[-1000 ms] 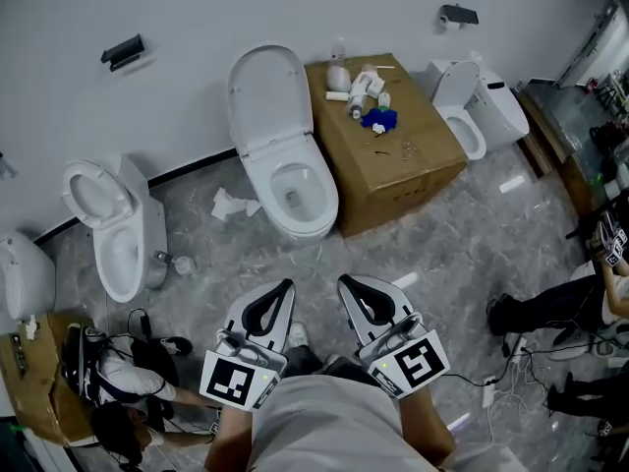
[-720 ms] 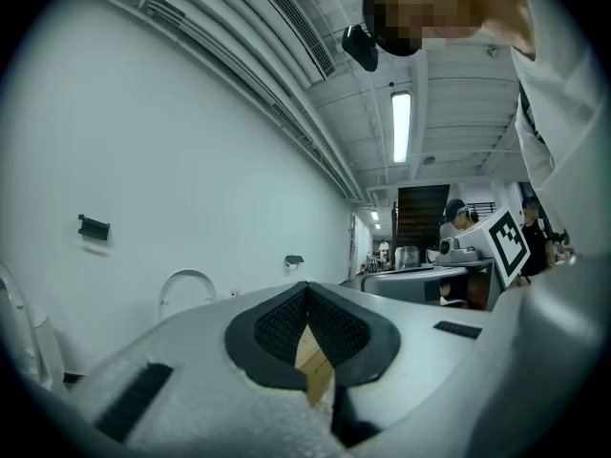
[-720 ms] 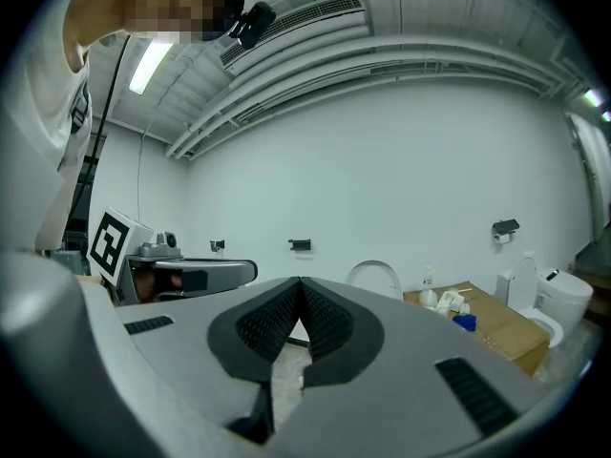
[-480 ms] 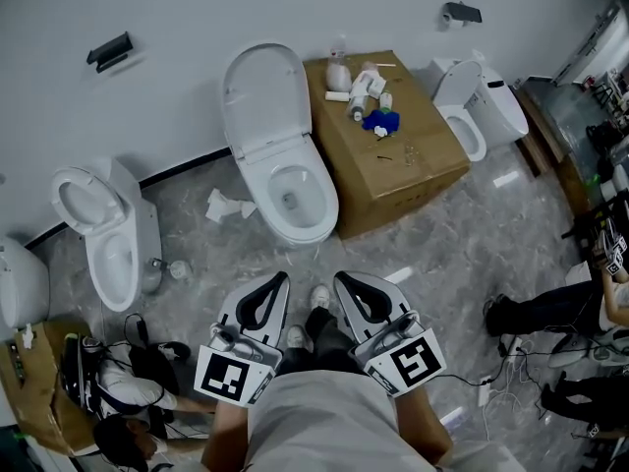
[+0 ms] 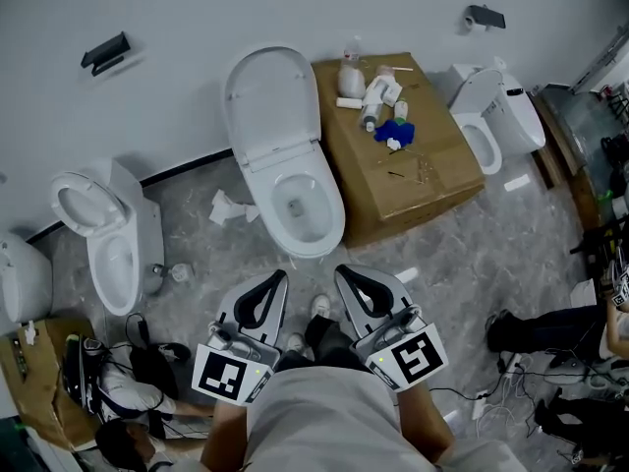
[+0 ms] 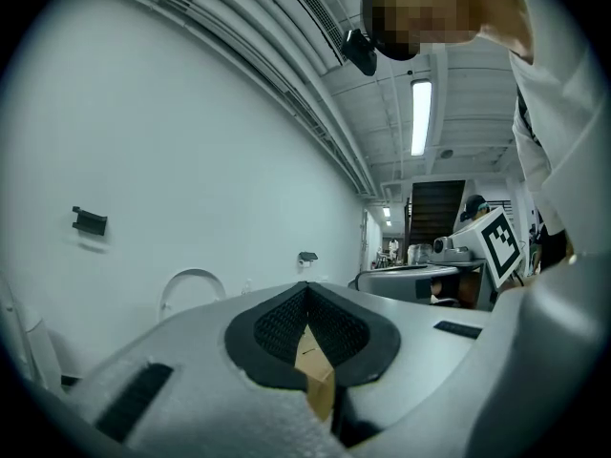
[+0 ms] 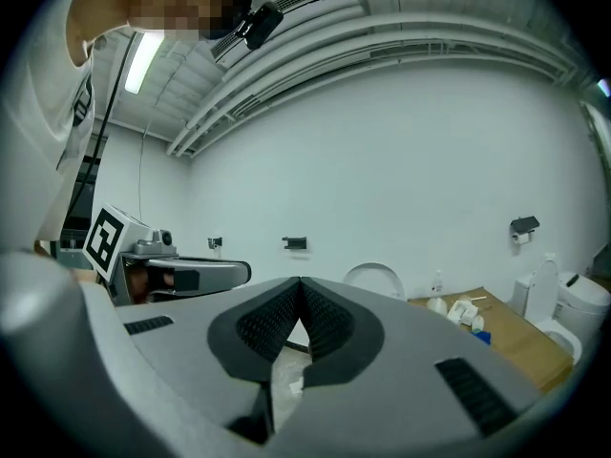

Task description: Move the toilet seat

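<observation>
From my feed off the head camera, the toilet seat [image 5: 270, 101] stands raised, a white glossy oval tipped back against the white wall [image 5: 197, 8], wider at the top and narrowing to the hinge at the back of the open bowl [image 5: 298, 206]. A fainter line runs just inside its edge; I cannot tell whether that is a ring folded up with a lid. The toilet sits on the grey marbled floor [image 5: 462, 254], with a cardboard box [image 5: 432, 180] just beside it on the right, small white bottles [image 5: 378, 96] lying on the box top, and crumpled paper [image 5: 228, 207] on the floor to its left. I have the left gripper [image 5: 282, 281] and the right gripper [image 5: 344, 274] side by side low in the picture, both aimed toward the bowl and well apart from it. In the left gripper view the black pads [image 6: 329, 327] meet at the tip and nothing sits between them; the right gripper view shows the same, pads [image 7: 267, 327] pressed together and empty, with the seat's rounded top edge [image 7: 374, 277] showing above them against the wall.
</observation>
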A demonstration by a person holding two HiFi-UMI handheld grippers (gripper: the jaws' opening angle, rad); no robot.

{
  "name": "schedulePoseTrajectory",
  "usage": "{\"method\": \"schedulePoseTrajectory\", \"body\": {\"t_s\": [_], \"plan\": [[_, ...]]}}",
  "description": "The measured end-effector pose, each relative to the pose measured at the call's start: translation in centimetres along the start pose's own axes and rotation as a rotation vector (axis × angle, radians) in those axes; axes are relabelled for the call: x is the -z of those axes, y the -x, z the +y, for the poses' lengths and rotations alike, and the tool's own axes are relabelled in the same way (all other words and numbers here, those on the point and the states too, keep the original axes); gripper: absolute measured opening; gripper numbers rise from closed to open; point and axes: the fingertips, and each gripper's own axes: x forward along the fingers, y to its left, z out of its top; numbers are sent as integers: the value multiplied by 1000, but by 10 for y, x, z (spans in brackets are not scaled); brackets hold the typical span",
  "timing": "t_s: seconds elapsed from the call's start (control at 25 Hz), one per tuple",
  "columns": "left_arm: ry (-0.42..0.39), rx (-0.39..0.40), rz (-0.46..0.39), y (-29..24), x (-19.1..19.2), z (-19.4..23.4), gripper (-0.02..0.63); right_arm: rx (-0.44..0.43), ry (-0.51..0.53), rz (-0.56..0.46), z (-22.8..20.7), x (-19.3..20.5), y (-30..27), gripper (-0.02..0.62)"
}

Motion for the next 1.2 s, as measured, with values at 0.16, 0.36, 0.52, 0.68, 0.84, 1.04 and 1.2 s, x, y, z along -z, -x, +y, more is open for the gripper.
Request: {"method": "schedulePoseTrajectory", "body": {"t_s": [0.16, 0.36, 0.52, 0.68, 0.84, 1.04, 1.2], "plan": [[-9, -19, 14, -35, -2, 9, 8, -20, -9, 8, -35, -2, -14, 12], [-9, -43, 39, -70, 0, 13, 8, -62, -24, 4, -68, -4, -29, 12], [-4, -54, 49, -93, 3, 15, 8, -83, -30, 15, -89, 1, -41, 12], [3, -53, 62, -107, 9, 23, 8, -88, -46, 30, -101, 7, -51, 12], [12, -48, 73, -122, 19, 37, 8, -86, -49, 54, -112, 17, -66, 12], [10, -36, 127, -140, 37, 56, 8, -72, -59, 86, -120, 29, -90, 12], [47, -16, 157, -153, 49, 77, 8, -62, -75, 135, -126, 42, -115, 12]]}}
